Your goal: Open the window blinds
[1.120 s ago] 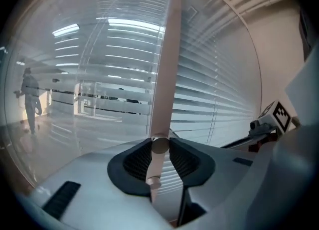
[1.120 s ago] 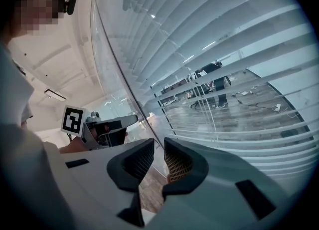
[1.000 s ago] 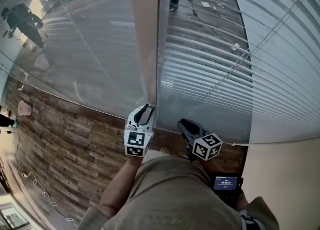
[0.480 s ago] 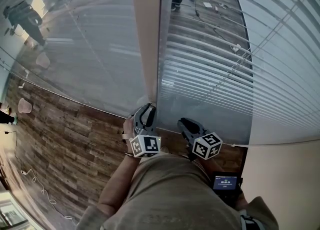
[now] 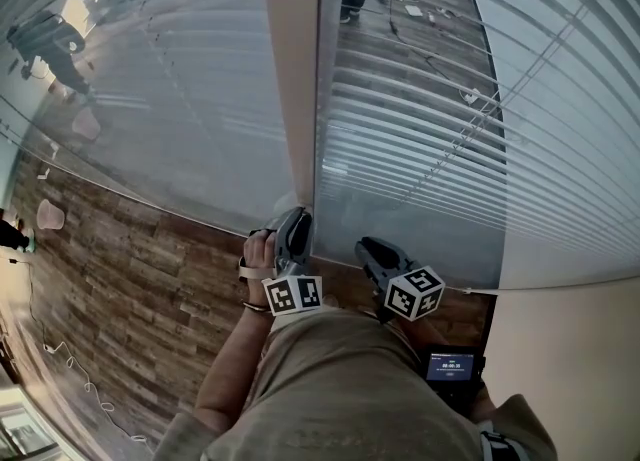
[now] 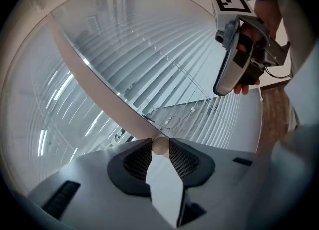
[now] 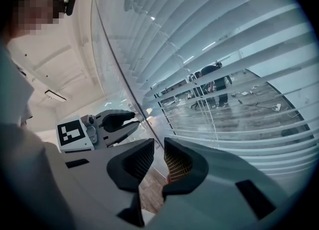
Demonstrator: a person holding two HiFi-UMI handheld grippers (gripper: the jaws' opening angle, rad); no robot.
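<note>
Blinds [image 5: 420, 119]: horizontal slats behind glass [image 5: 180, 99]. They fill the wall ahead of and above both pairs of fingers, with gaps showing between the slats.
Post [image 5: 292, 79]: beige upright between the two panes. It rises from just past the left fingers, and the right fingers sit beside it, to its right.
Left gripper [image 5: 297, 216]: at the post's foot. Its fingers are part-way apart and clamped on the knob, one pad on each side.
Right gripper [image 7: 158, 146]: near the left one. Its fingers stand a narrow gap apart with nothing between them, tips close to the glass; contact cannot be told.
Knob [image 6: 160, 146]: small round beige piece at the post's lower end, pinched between the left fingertips.
</note>
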